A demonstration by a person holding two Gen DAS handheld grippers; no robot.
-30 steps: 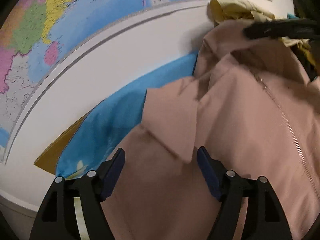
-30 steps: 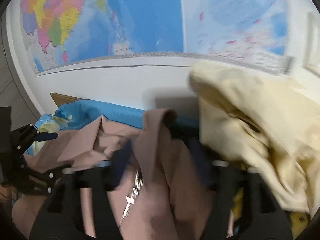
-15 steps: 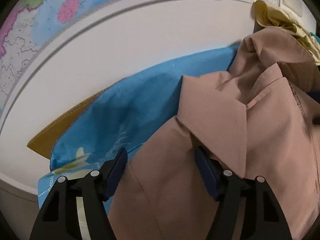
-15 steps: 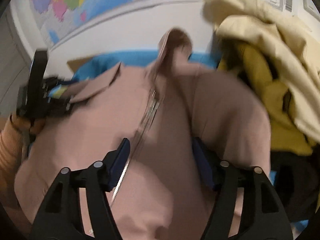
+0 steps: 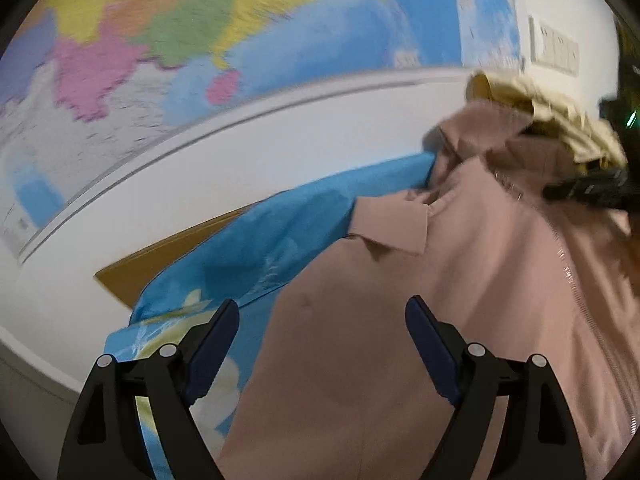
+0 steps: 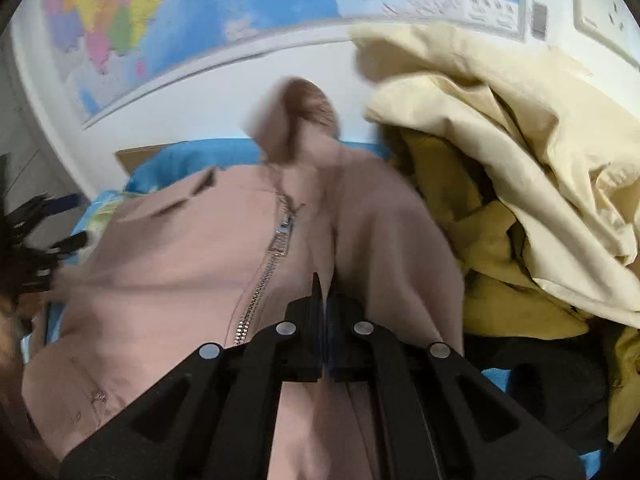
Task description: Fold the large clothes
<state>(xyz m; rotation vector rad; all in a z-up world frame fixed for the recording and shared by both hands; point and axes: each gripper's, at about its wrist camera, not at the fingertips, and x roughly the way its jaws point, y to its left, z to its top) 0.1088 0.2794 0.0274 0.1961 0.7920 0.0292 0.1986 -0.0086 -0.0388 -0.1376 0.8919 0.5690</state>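
Note:
A dusty-pink zip jacket (image 5: 460,312) lies front-up on a blue patterned cloth (image 5: 256,248), its collar (image 5: 390,222) toward the wall. My left gripper (image 5: 322,332) is open and hovers over the jacket's left side, holding nothing. In the right wrist view the same pink jacket (image 6: 180,276) fills the middle, its silver zip (image 6: 276,248) running up the front. My right gripper (image 6: 324,300) is shut on a fold of the jacket fabric just right of the zip. The left gripper also shows at the left edge of the right wrist view (image 6: 52,220).
A heap of cream (image 6: 500,128) and mustard-yellow clothes (image 6: 480,240) lies right of the jacket, with dark fabric (image 6: 540,380) below it. A white wall with a coloured map (image 5: 200,32) stands close behind. A brown board edge (image 5: 160,260) shows under the blue cloth.
My right gripper has shut on the jacket fabric beside the zip; it was open half a second ago. My left gripper tilted up and pulled back a little, still open.

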